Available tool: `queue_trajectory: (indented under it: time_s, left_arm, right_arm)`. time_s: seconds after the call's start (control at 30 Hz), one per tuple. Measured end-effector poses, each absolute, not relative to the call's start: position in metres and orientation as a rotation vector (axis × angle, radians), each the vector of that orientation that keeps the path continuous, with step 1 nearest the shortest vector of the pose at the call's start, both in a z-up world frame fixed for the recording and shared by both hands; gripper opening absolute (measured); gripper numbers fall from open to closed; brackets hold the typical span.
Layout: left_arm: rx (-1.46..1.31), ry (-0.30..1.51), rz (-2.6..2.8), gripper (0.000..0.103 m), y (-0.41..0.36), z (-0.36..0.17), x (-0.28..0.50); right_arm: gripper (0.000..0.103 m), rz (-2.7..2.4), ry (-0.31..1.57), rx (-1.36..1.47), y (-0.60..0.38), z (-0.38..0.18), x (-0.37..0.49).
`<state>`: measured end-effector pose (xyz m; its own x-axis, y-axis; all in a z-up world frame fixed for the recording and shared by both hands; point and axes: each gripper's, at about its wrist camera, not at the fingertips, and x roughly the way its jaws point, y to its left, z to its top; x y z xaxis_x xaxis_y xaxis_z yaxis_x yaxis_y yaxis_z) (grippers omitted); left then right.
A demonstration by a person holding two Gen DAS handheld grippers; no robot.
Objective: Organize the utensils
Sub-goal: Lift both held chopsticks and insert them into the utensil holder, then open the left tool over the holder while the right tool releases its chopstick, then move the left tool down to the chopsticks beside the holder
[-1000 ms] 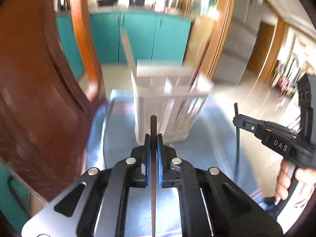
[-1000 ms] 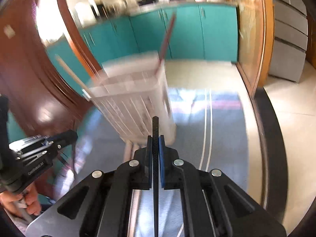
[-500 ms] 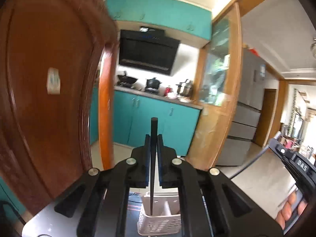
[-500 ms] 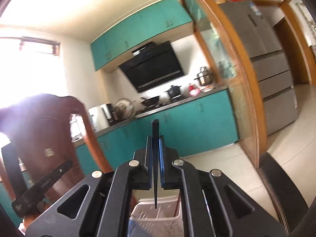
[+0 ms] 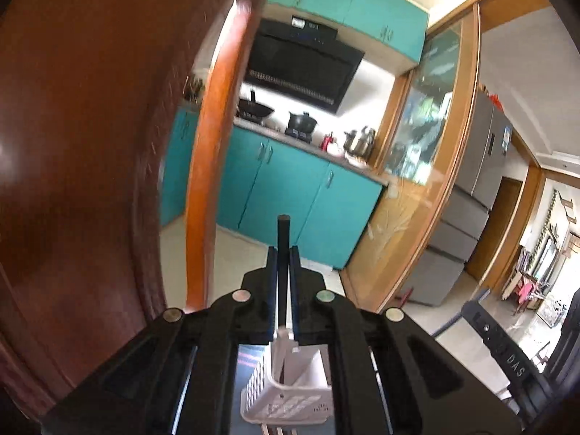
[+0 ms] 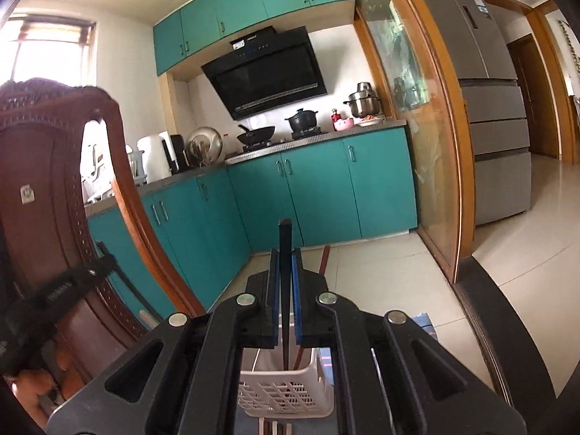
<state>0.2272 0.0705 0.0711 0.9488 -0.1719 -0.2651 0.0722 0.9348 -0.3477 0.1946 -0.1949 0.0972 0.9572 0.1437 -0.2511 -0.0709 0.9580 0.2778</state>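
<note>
Both claws clamped on dark chopsticks above the white basket

Your left claw (image 5: pixel 283 253) pinches one chopstick (image 5: pixel 282 232); your right claw (image 6: pixel 285 257) pinches another chopstick (image 6: pixel 285 239); the basket (image 6: pixel 286 388) sits at 6 o'clock.

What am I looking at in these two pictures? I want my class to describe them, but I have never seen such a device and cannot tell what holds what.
There is no robot here. A person holds a hand-held gripper in each hand, and each has a wide-angle camera looking forward along its jaws. One picture comes from the left gripper, the other from the right gripper. Both sets of jaws are shut. The left clamps a dark chopstick and the right a second dark chopstick. Below them sits a white slotted basket, and the grippers hide most of the surface under it. Behind is a kitchen with teal cabinets.
</note>
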Motion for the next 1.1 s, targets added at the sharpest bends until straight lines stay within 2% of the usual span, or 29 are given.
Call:
queue_trajectory:
  time_s: [0.17, 0.23, 0.3, 0.37, 0.5, 0.57, 0.63, 0.73, 0.8, 0.9, 1.1]
  left_arm:
    - [-0.240, 0.318, -0.112, 0.009, 0.051, 0.061, 0.220]
    - [-0.211, 0.314, -0.121, 0.035, 0.047, 0.062, 0.216]
    - [-0.201, 0.296, -0.131, 0.040, 0.049, 0.065, 0.208]
    - [-0.183, 0.280, -0.134, 0.040, 0.053, 0.069, 0.197]
    - [-0.183, 0.242, -0.131, 0.052, 0.062, 0.073, 0.172]
    - [-0.172, 0.245, -0.131, 0.053, 0.063, 0.069, 0.162]
    - [-0.146, 0.263, -0.129, 0.054, 0.060, 0.063, 0.159]
    - [-0.115, 0.325, -0.117, 0.054, 0.051, 0.050, 0.163]
    - [-0.107, 0.376, -0.108, 0.054, 0.046, 0.041, 0.170]
    - [-0.120, 0.464, -0.113, 0.054, 0.041, 0.030, 0.182]
    - [-0.142, 0.637, -0.147, 0.054, 0.043, 0.005, 0.198]
  right_arm:
    - [0.009, 0.109, 0.333, 0.241, -0.192, 0.087, 0.201]
    - [0.018, 0.112, 0.332, 0.244, -0.195, 0.087, 0.198]
    - [0.037, 0.112, 0.317, 0.246, -0.197, 0.090, 0.188]
    - [0.042, 0.119, 0.287, 0.248, -0.203, 0.094, 0.176]
    - [0.042, 0.124, 0.230, 0.274, -0.218, 0.084, 0.148]
    - [0.042, 0.186, 0.245, 0.286, -0.223, 0.067, 0.138]
    - [0.042, 0.277, 0.406, 0.258, -0.212, 0.039, 0.149]
    - [0.042, 0.327, 0.799, 0.192, -0.180, -0.026, 0.187]
    - [0.042, 0.302, 0.922, 0.144, -0.163, -0.060, 0.201]
    - [0.041, 0.271, 0.991, 0.052, -0.143, -0.089, 0.214]
    - [0.040, 0.224, 1.069, 0.009, -0.134, -0.108, 0.225]
